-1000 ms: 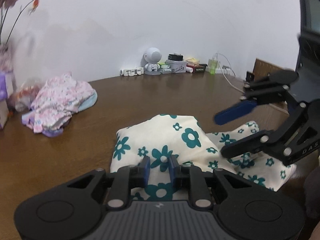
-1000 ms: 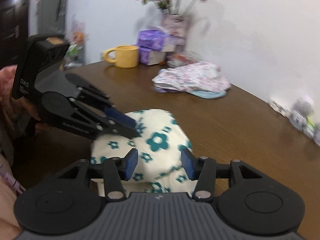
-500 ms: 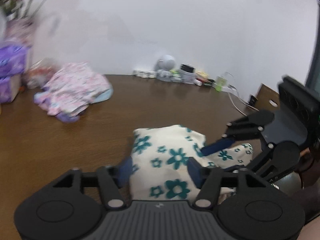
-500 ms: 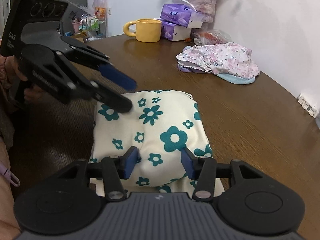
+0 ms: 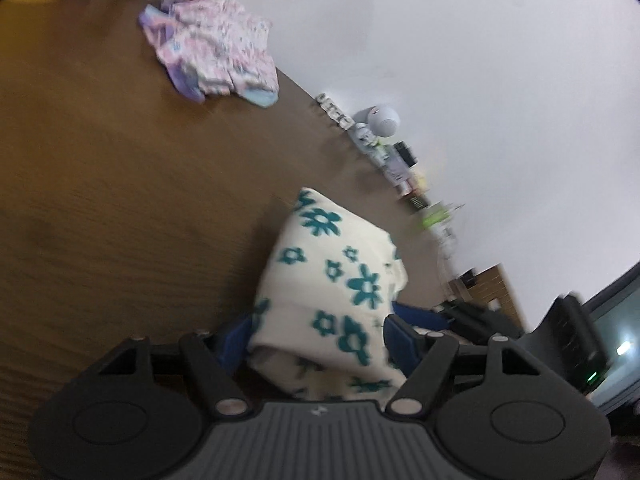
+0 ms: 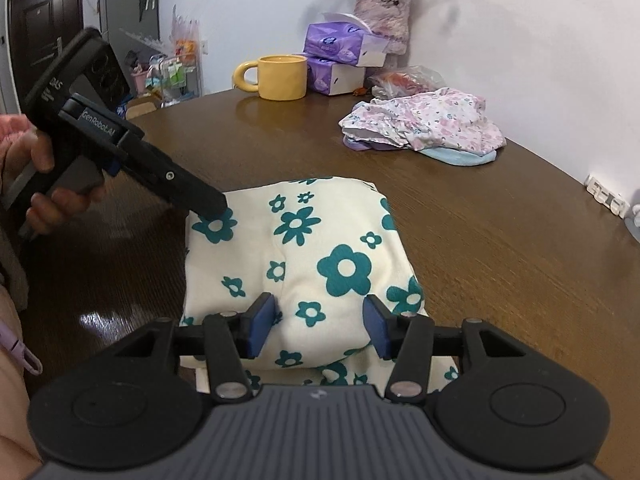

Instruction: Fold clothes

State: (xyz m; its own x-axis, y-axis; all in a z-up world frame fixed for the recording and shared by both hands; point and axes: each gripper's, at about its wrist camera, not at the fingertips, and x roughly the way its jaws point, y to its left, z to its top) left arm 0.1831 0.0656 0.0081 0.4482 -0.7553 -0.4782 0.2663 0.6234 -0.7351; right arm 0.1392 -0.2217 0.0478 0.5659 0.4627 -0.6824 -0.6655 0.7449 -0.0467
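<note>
The left tongs (image 5: 316,338) have rolled over sideways since a second ago, when they pinched the fabric shut; now they gape wide with the folded flowered garment (image 6: 304,256) bulging between the blue pads (image 5: 402,342). From the right wrist view the left tongs (image 6: 212,208) press their tip onto the bundle's far left corner. The right tongs (image 6: 318,326) stay parted, straddling the near edge (pads just beside the cloth). The garment lies on the brown bench (image 6: 500,248), well apart from the pink floral clothes pile (image 6: 424,126).
</note>
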